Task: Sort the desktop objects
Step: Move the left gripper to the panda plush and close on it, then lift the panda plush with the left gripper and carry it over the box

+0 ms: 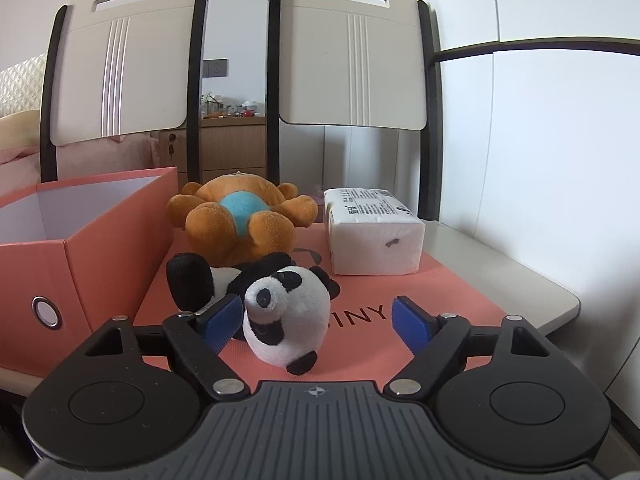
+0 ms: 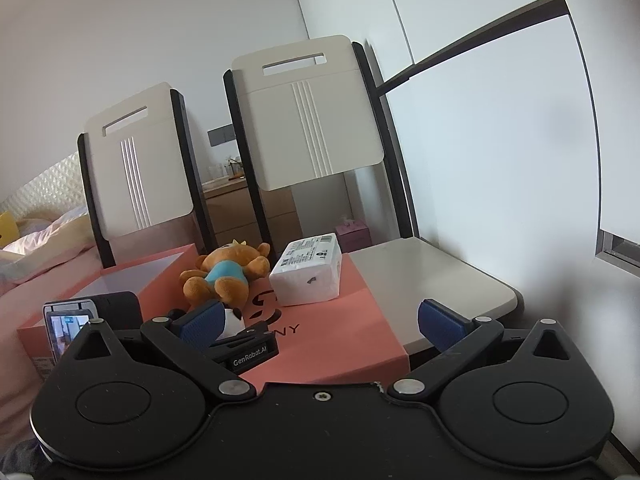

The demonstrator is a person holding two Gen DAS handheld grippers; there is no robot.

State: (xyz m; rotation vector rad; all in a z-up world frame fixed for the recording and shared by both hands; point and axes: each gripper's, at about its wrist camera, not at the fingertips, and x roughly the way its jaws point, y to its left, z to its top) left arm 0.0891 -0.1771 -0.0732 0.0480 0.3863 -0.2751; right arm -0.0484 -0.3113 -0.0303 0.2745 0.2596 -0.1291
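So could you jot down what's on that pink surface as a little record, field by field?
surface: pink lid printed with letters, lying on a pale table
container: open pink box at the left, interior white
nearest toy: panda plush lying between the open fingers of the left hand-held gripper
behind it: orange bear plush on its back, blue belly
right of bear: white tissue pack
right hand-held gripper: open, holding nothing
background: two cream chair backs
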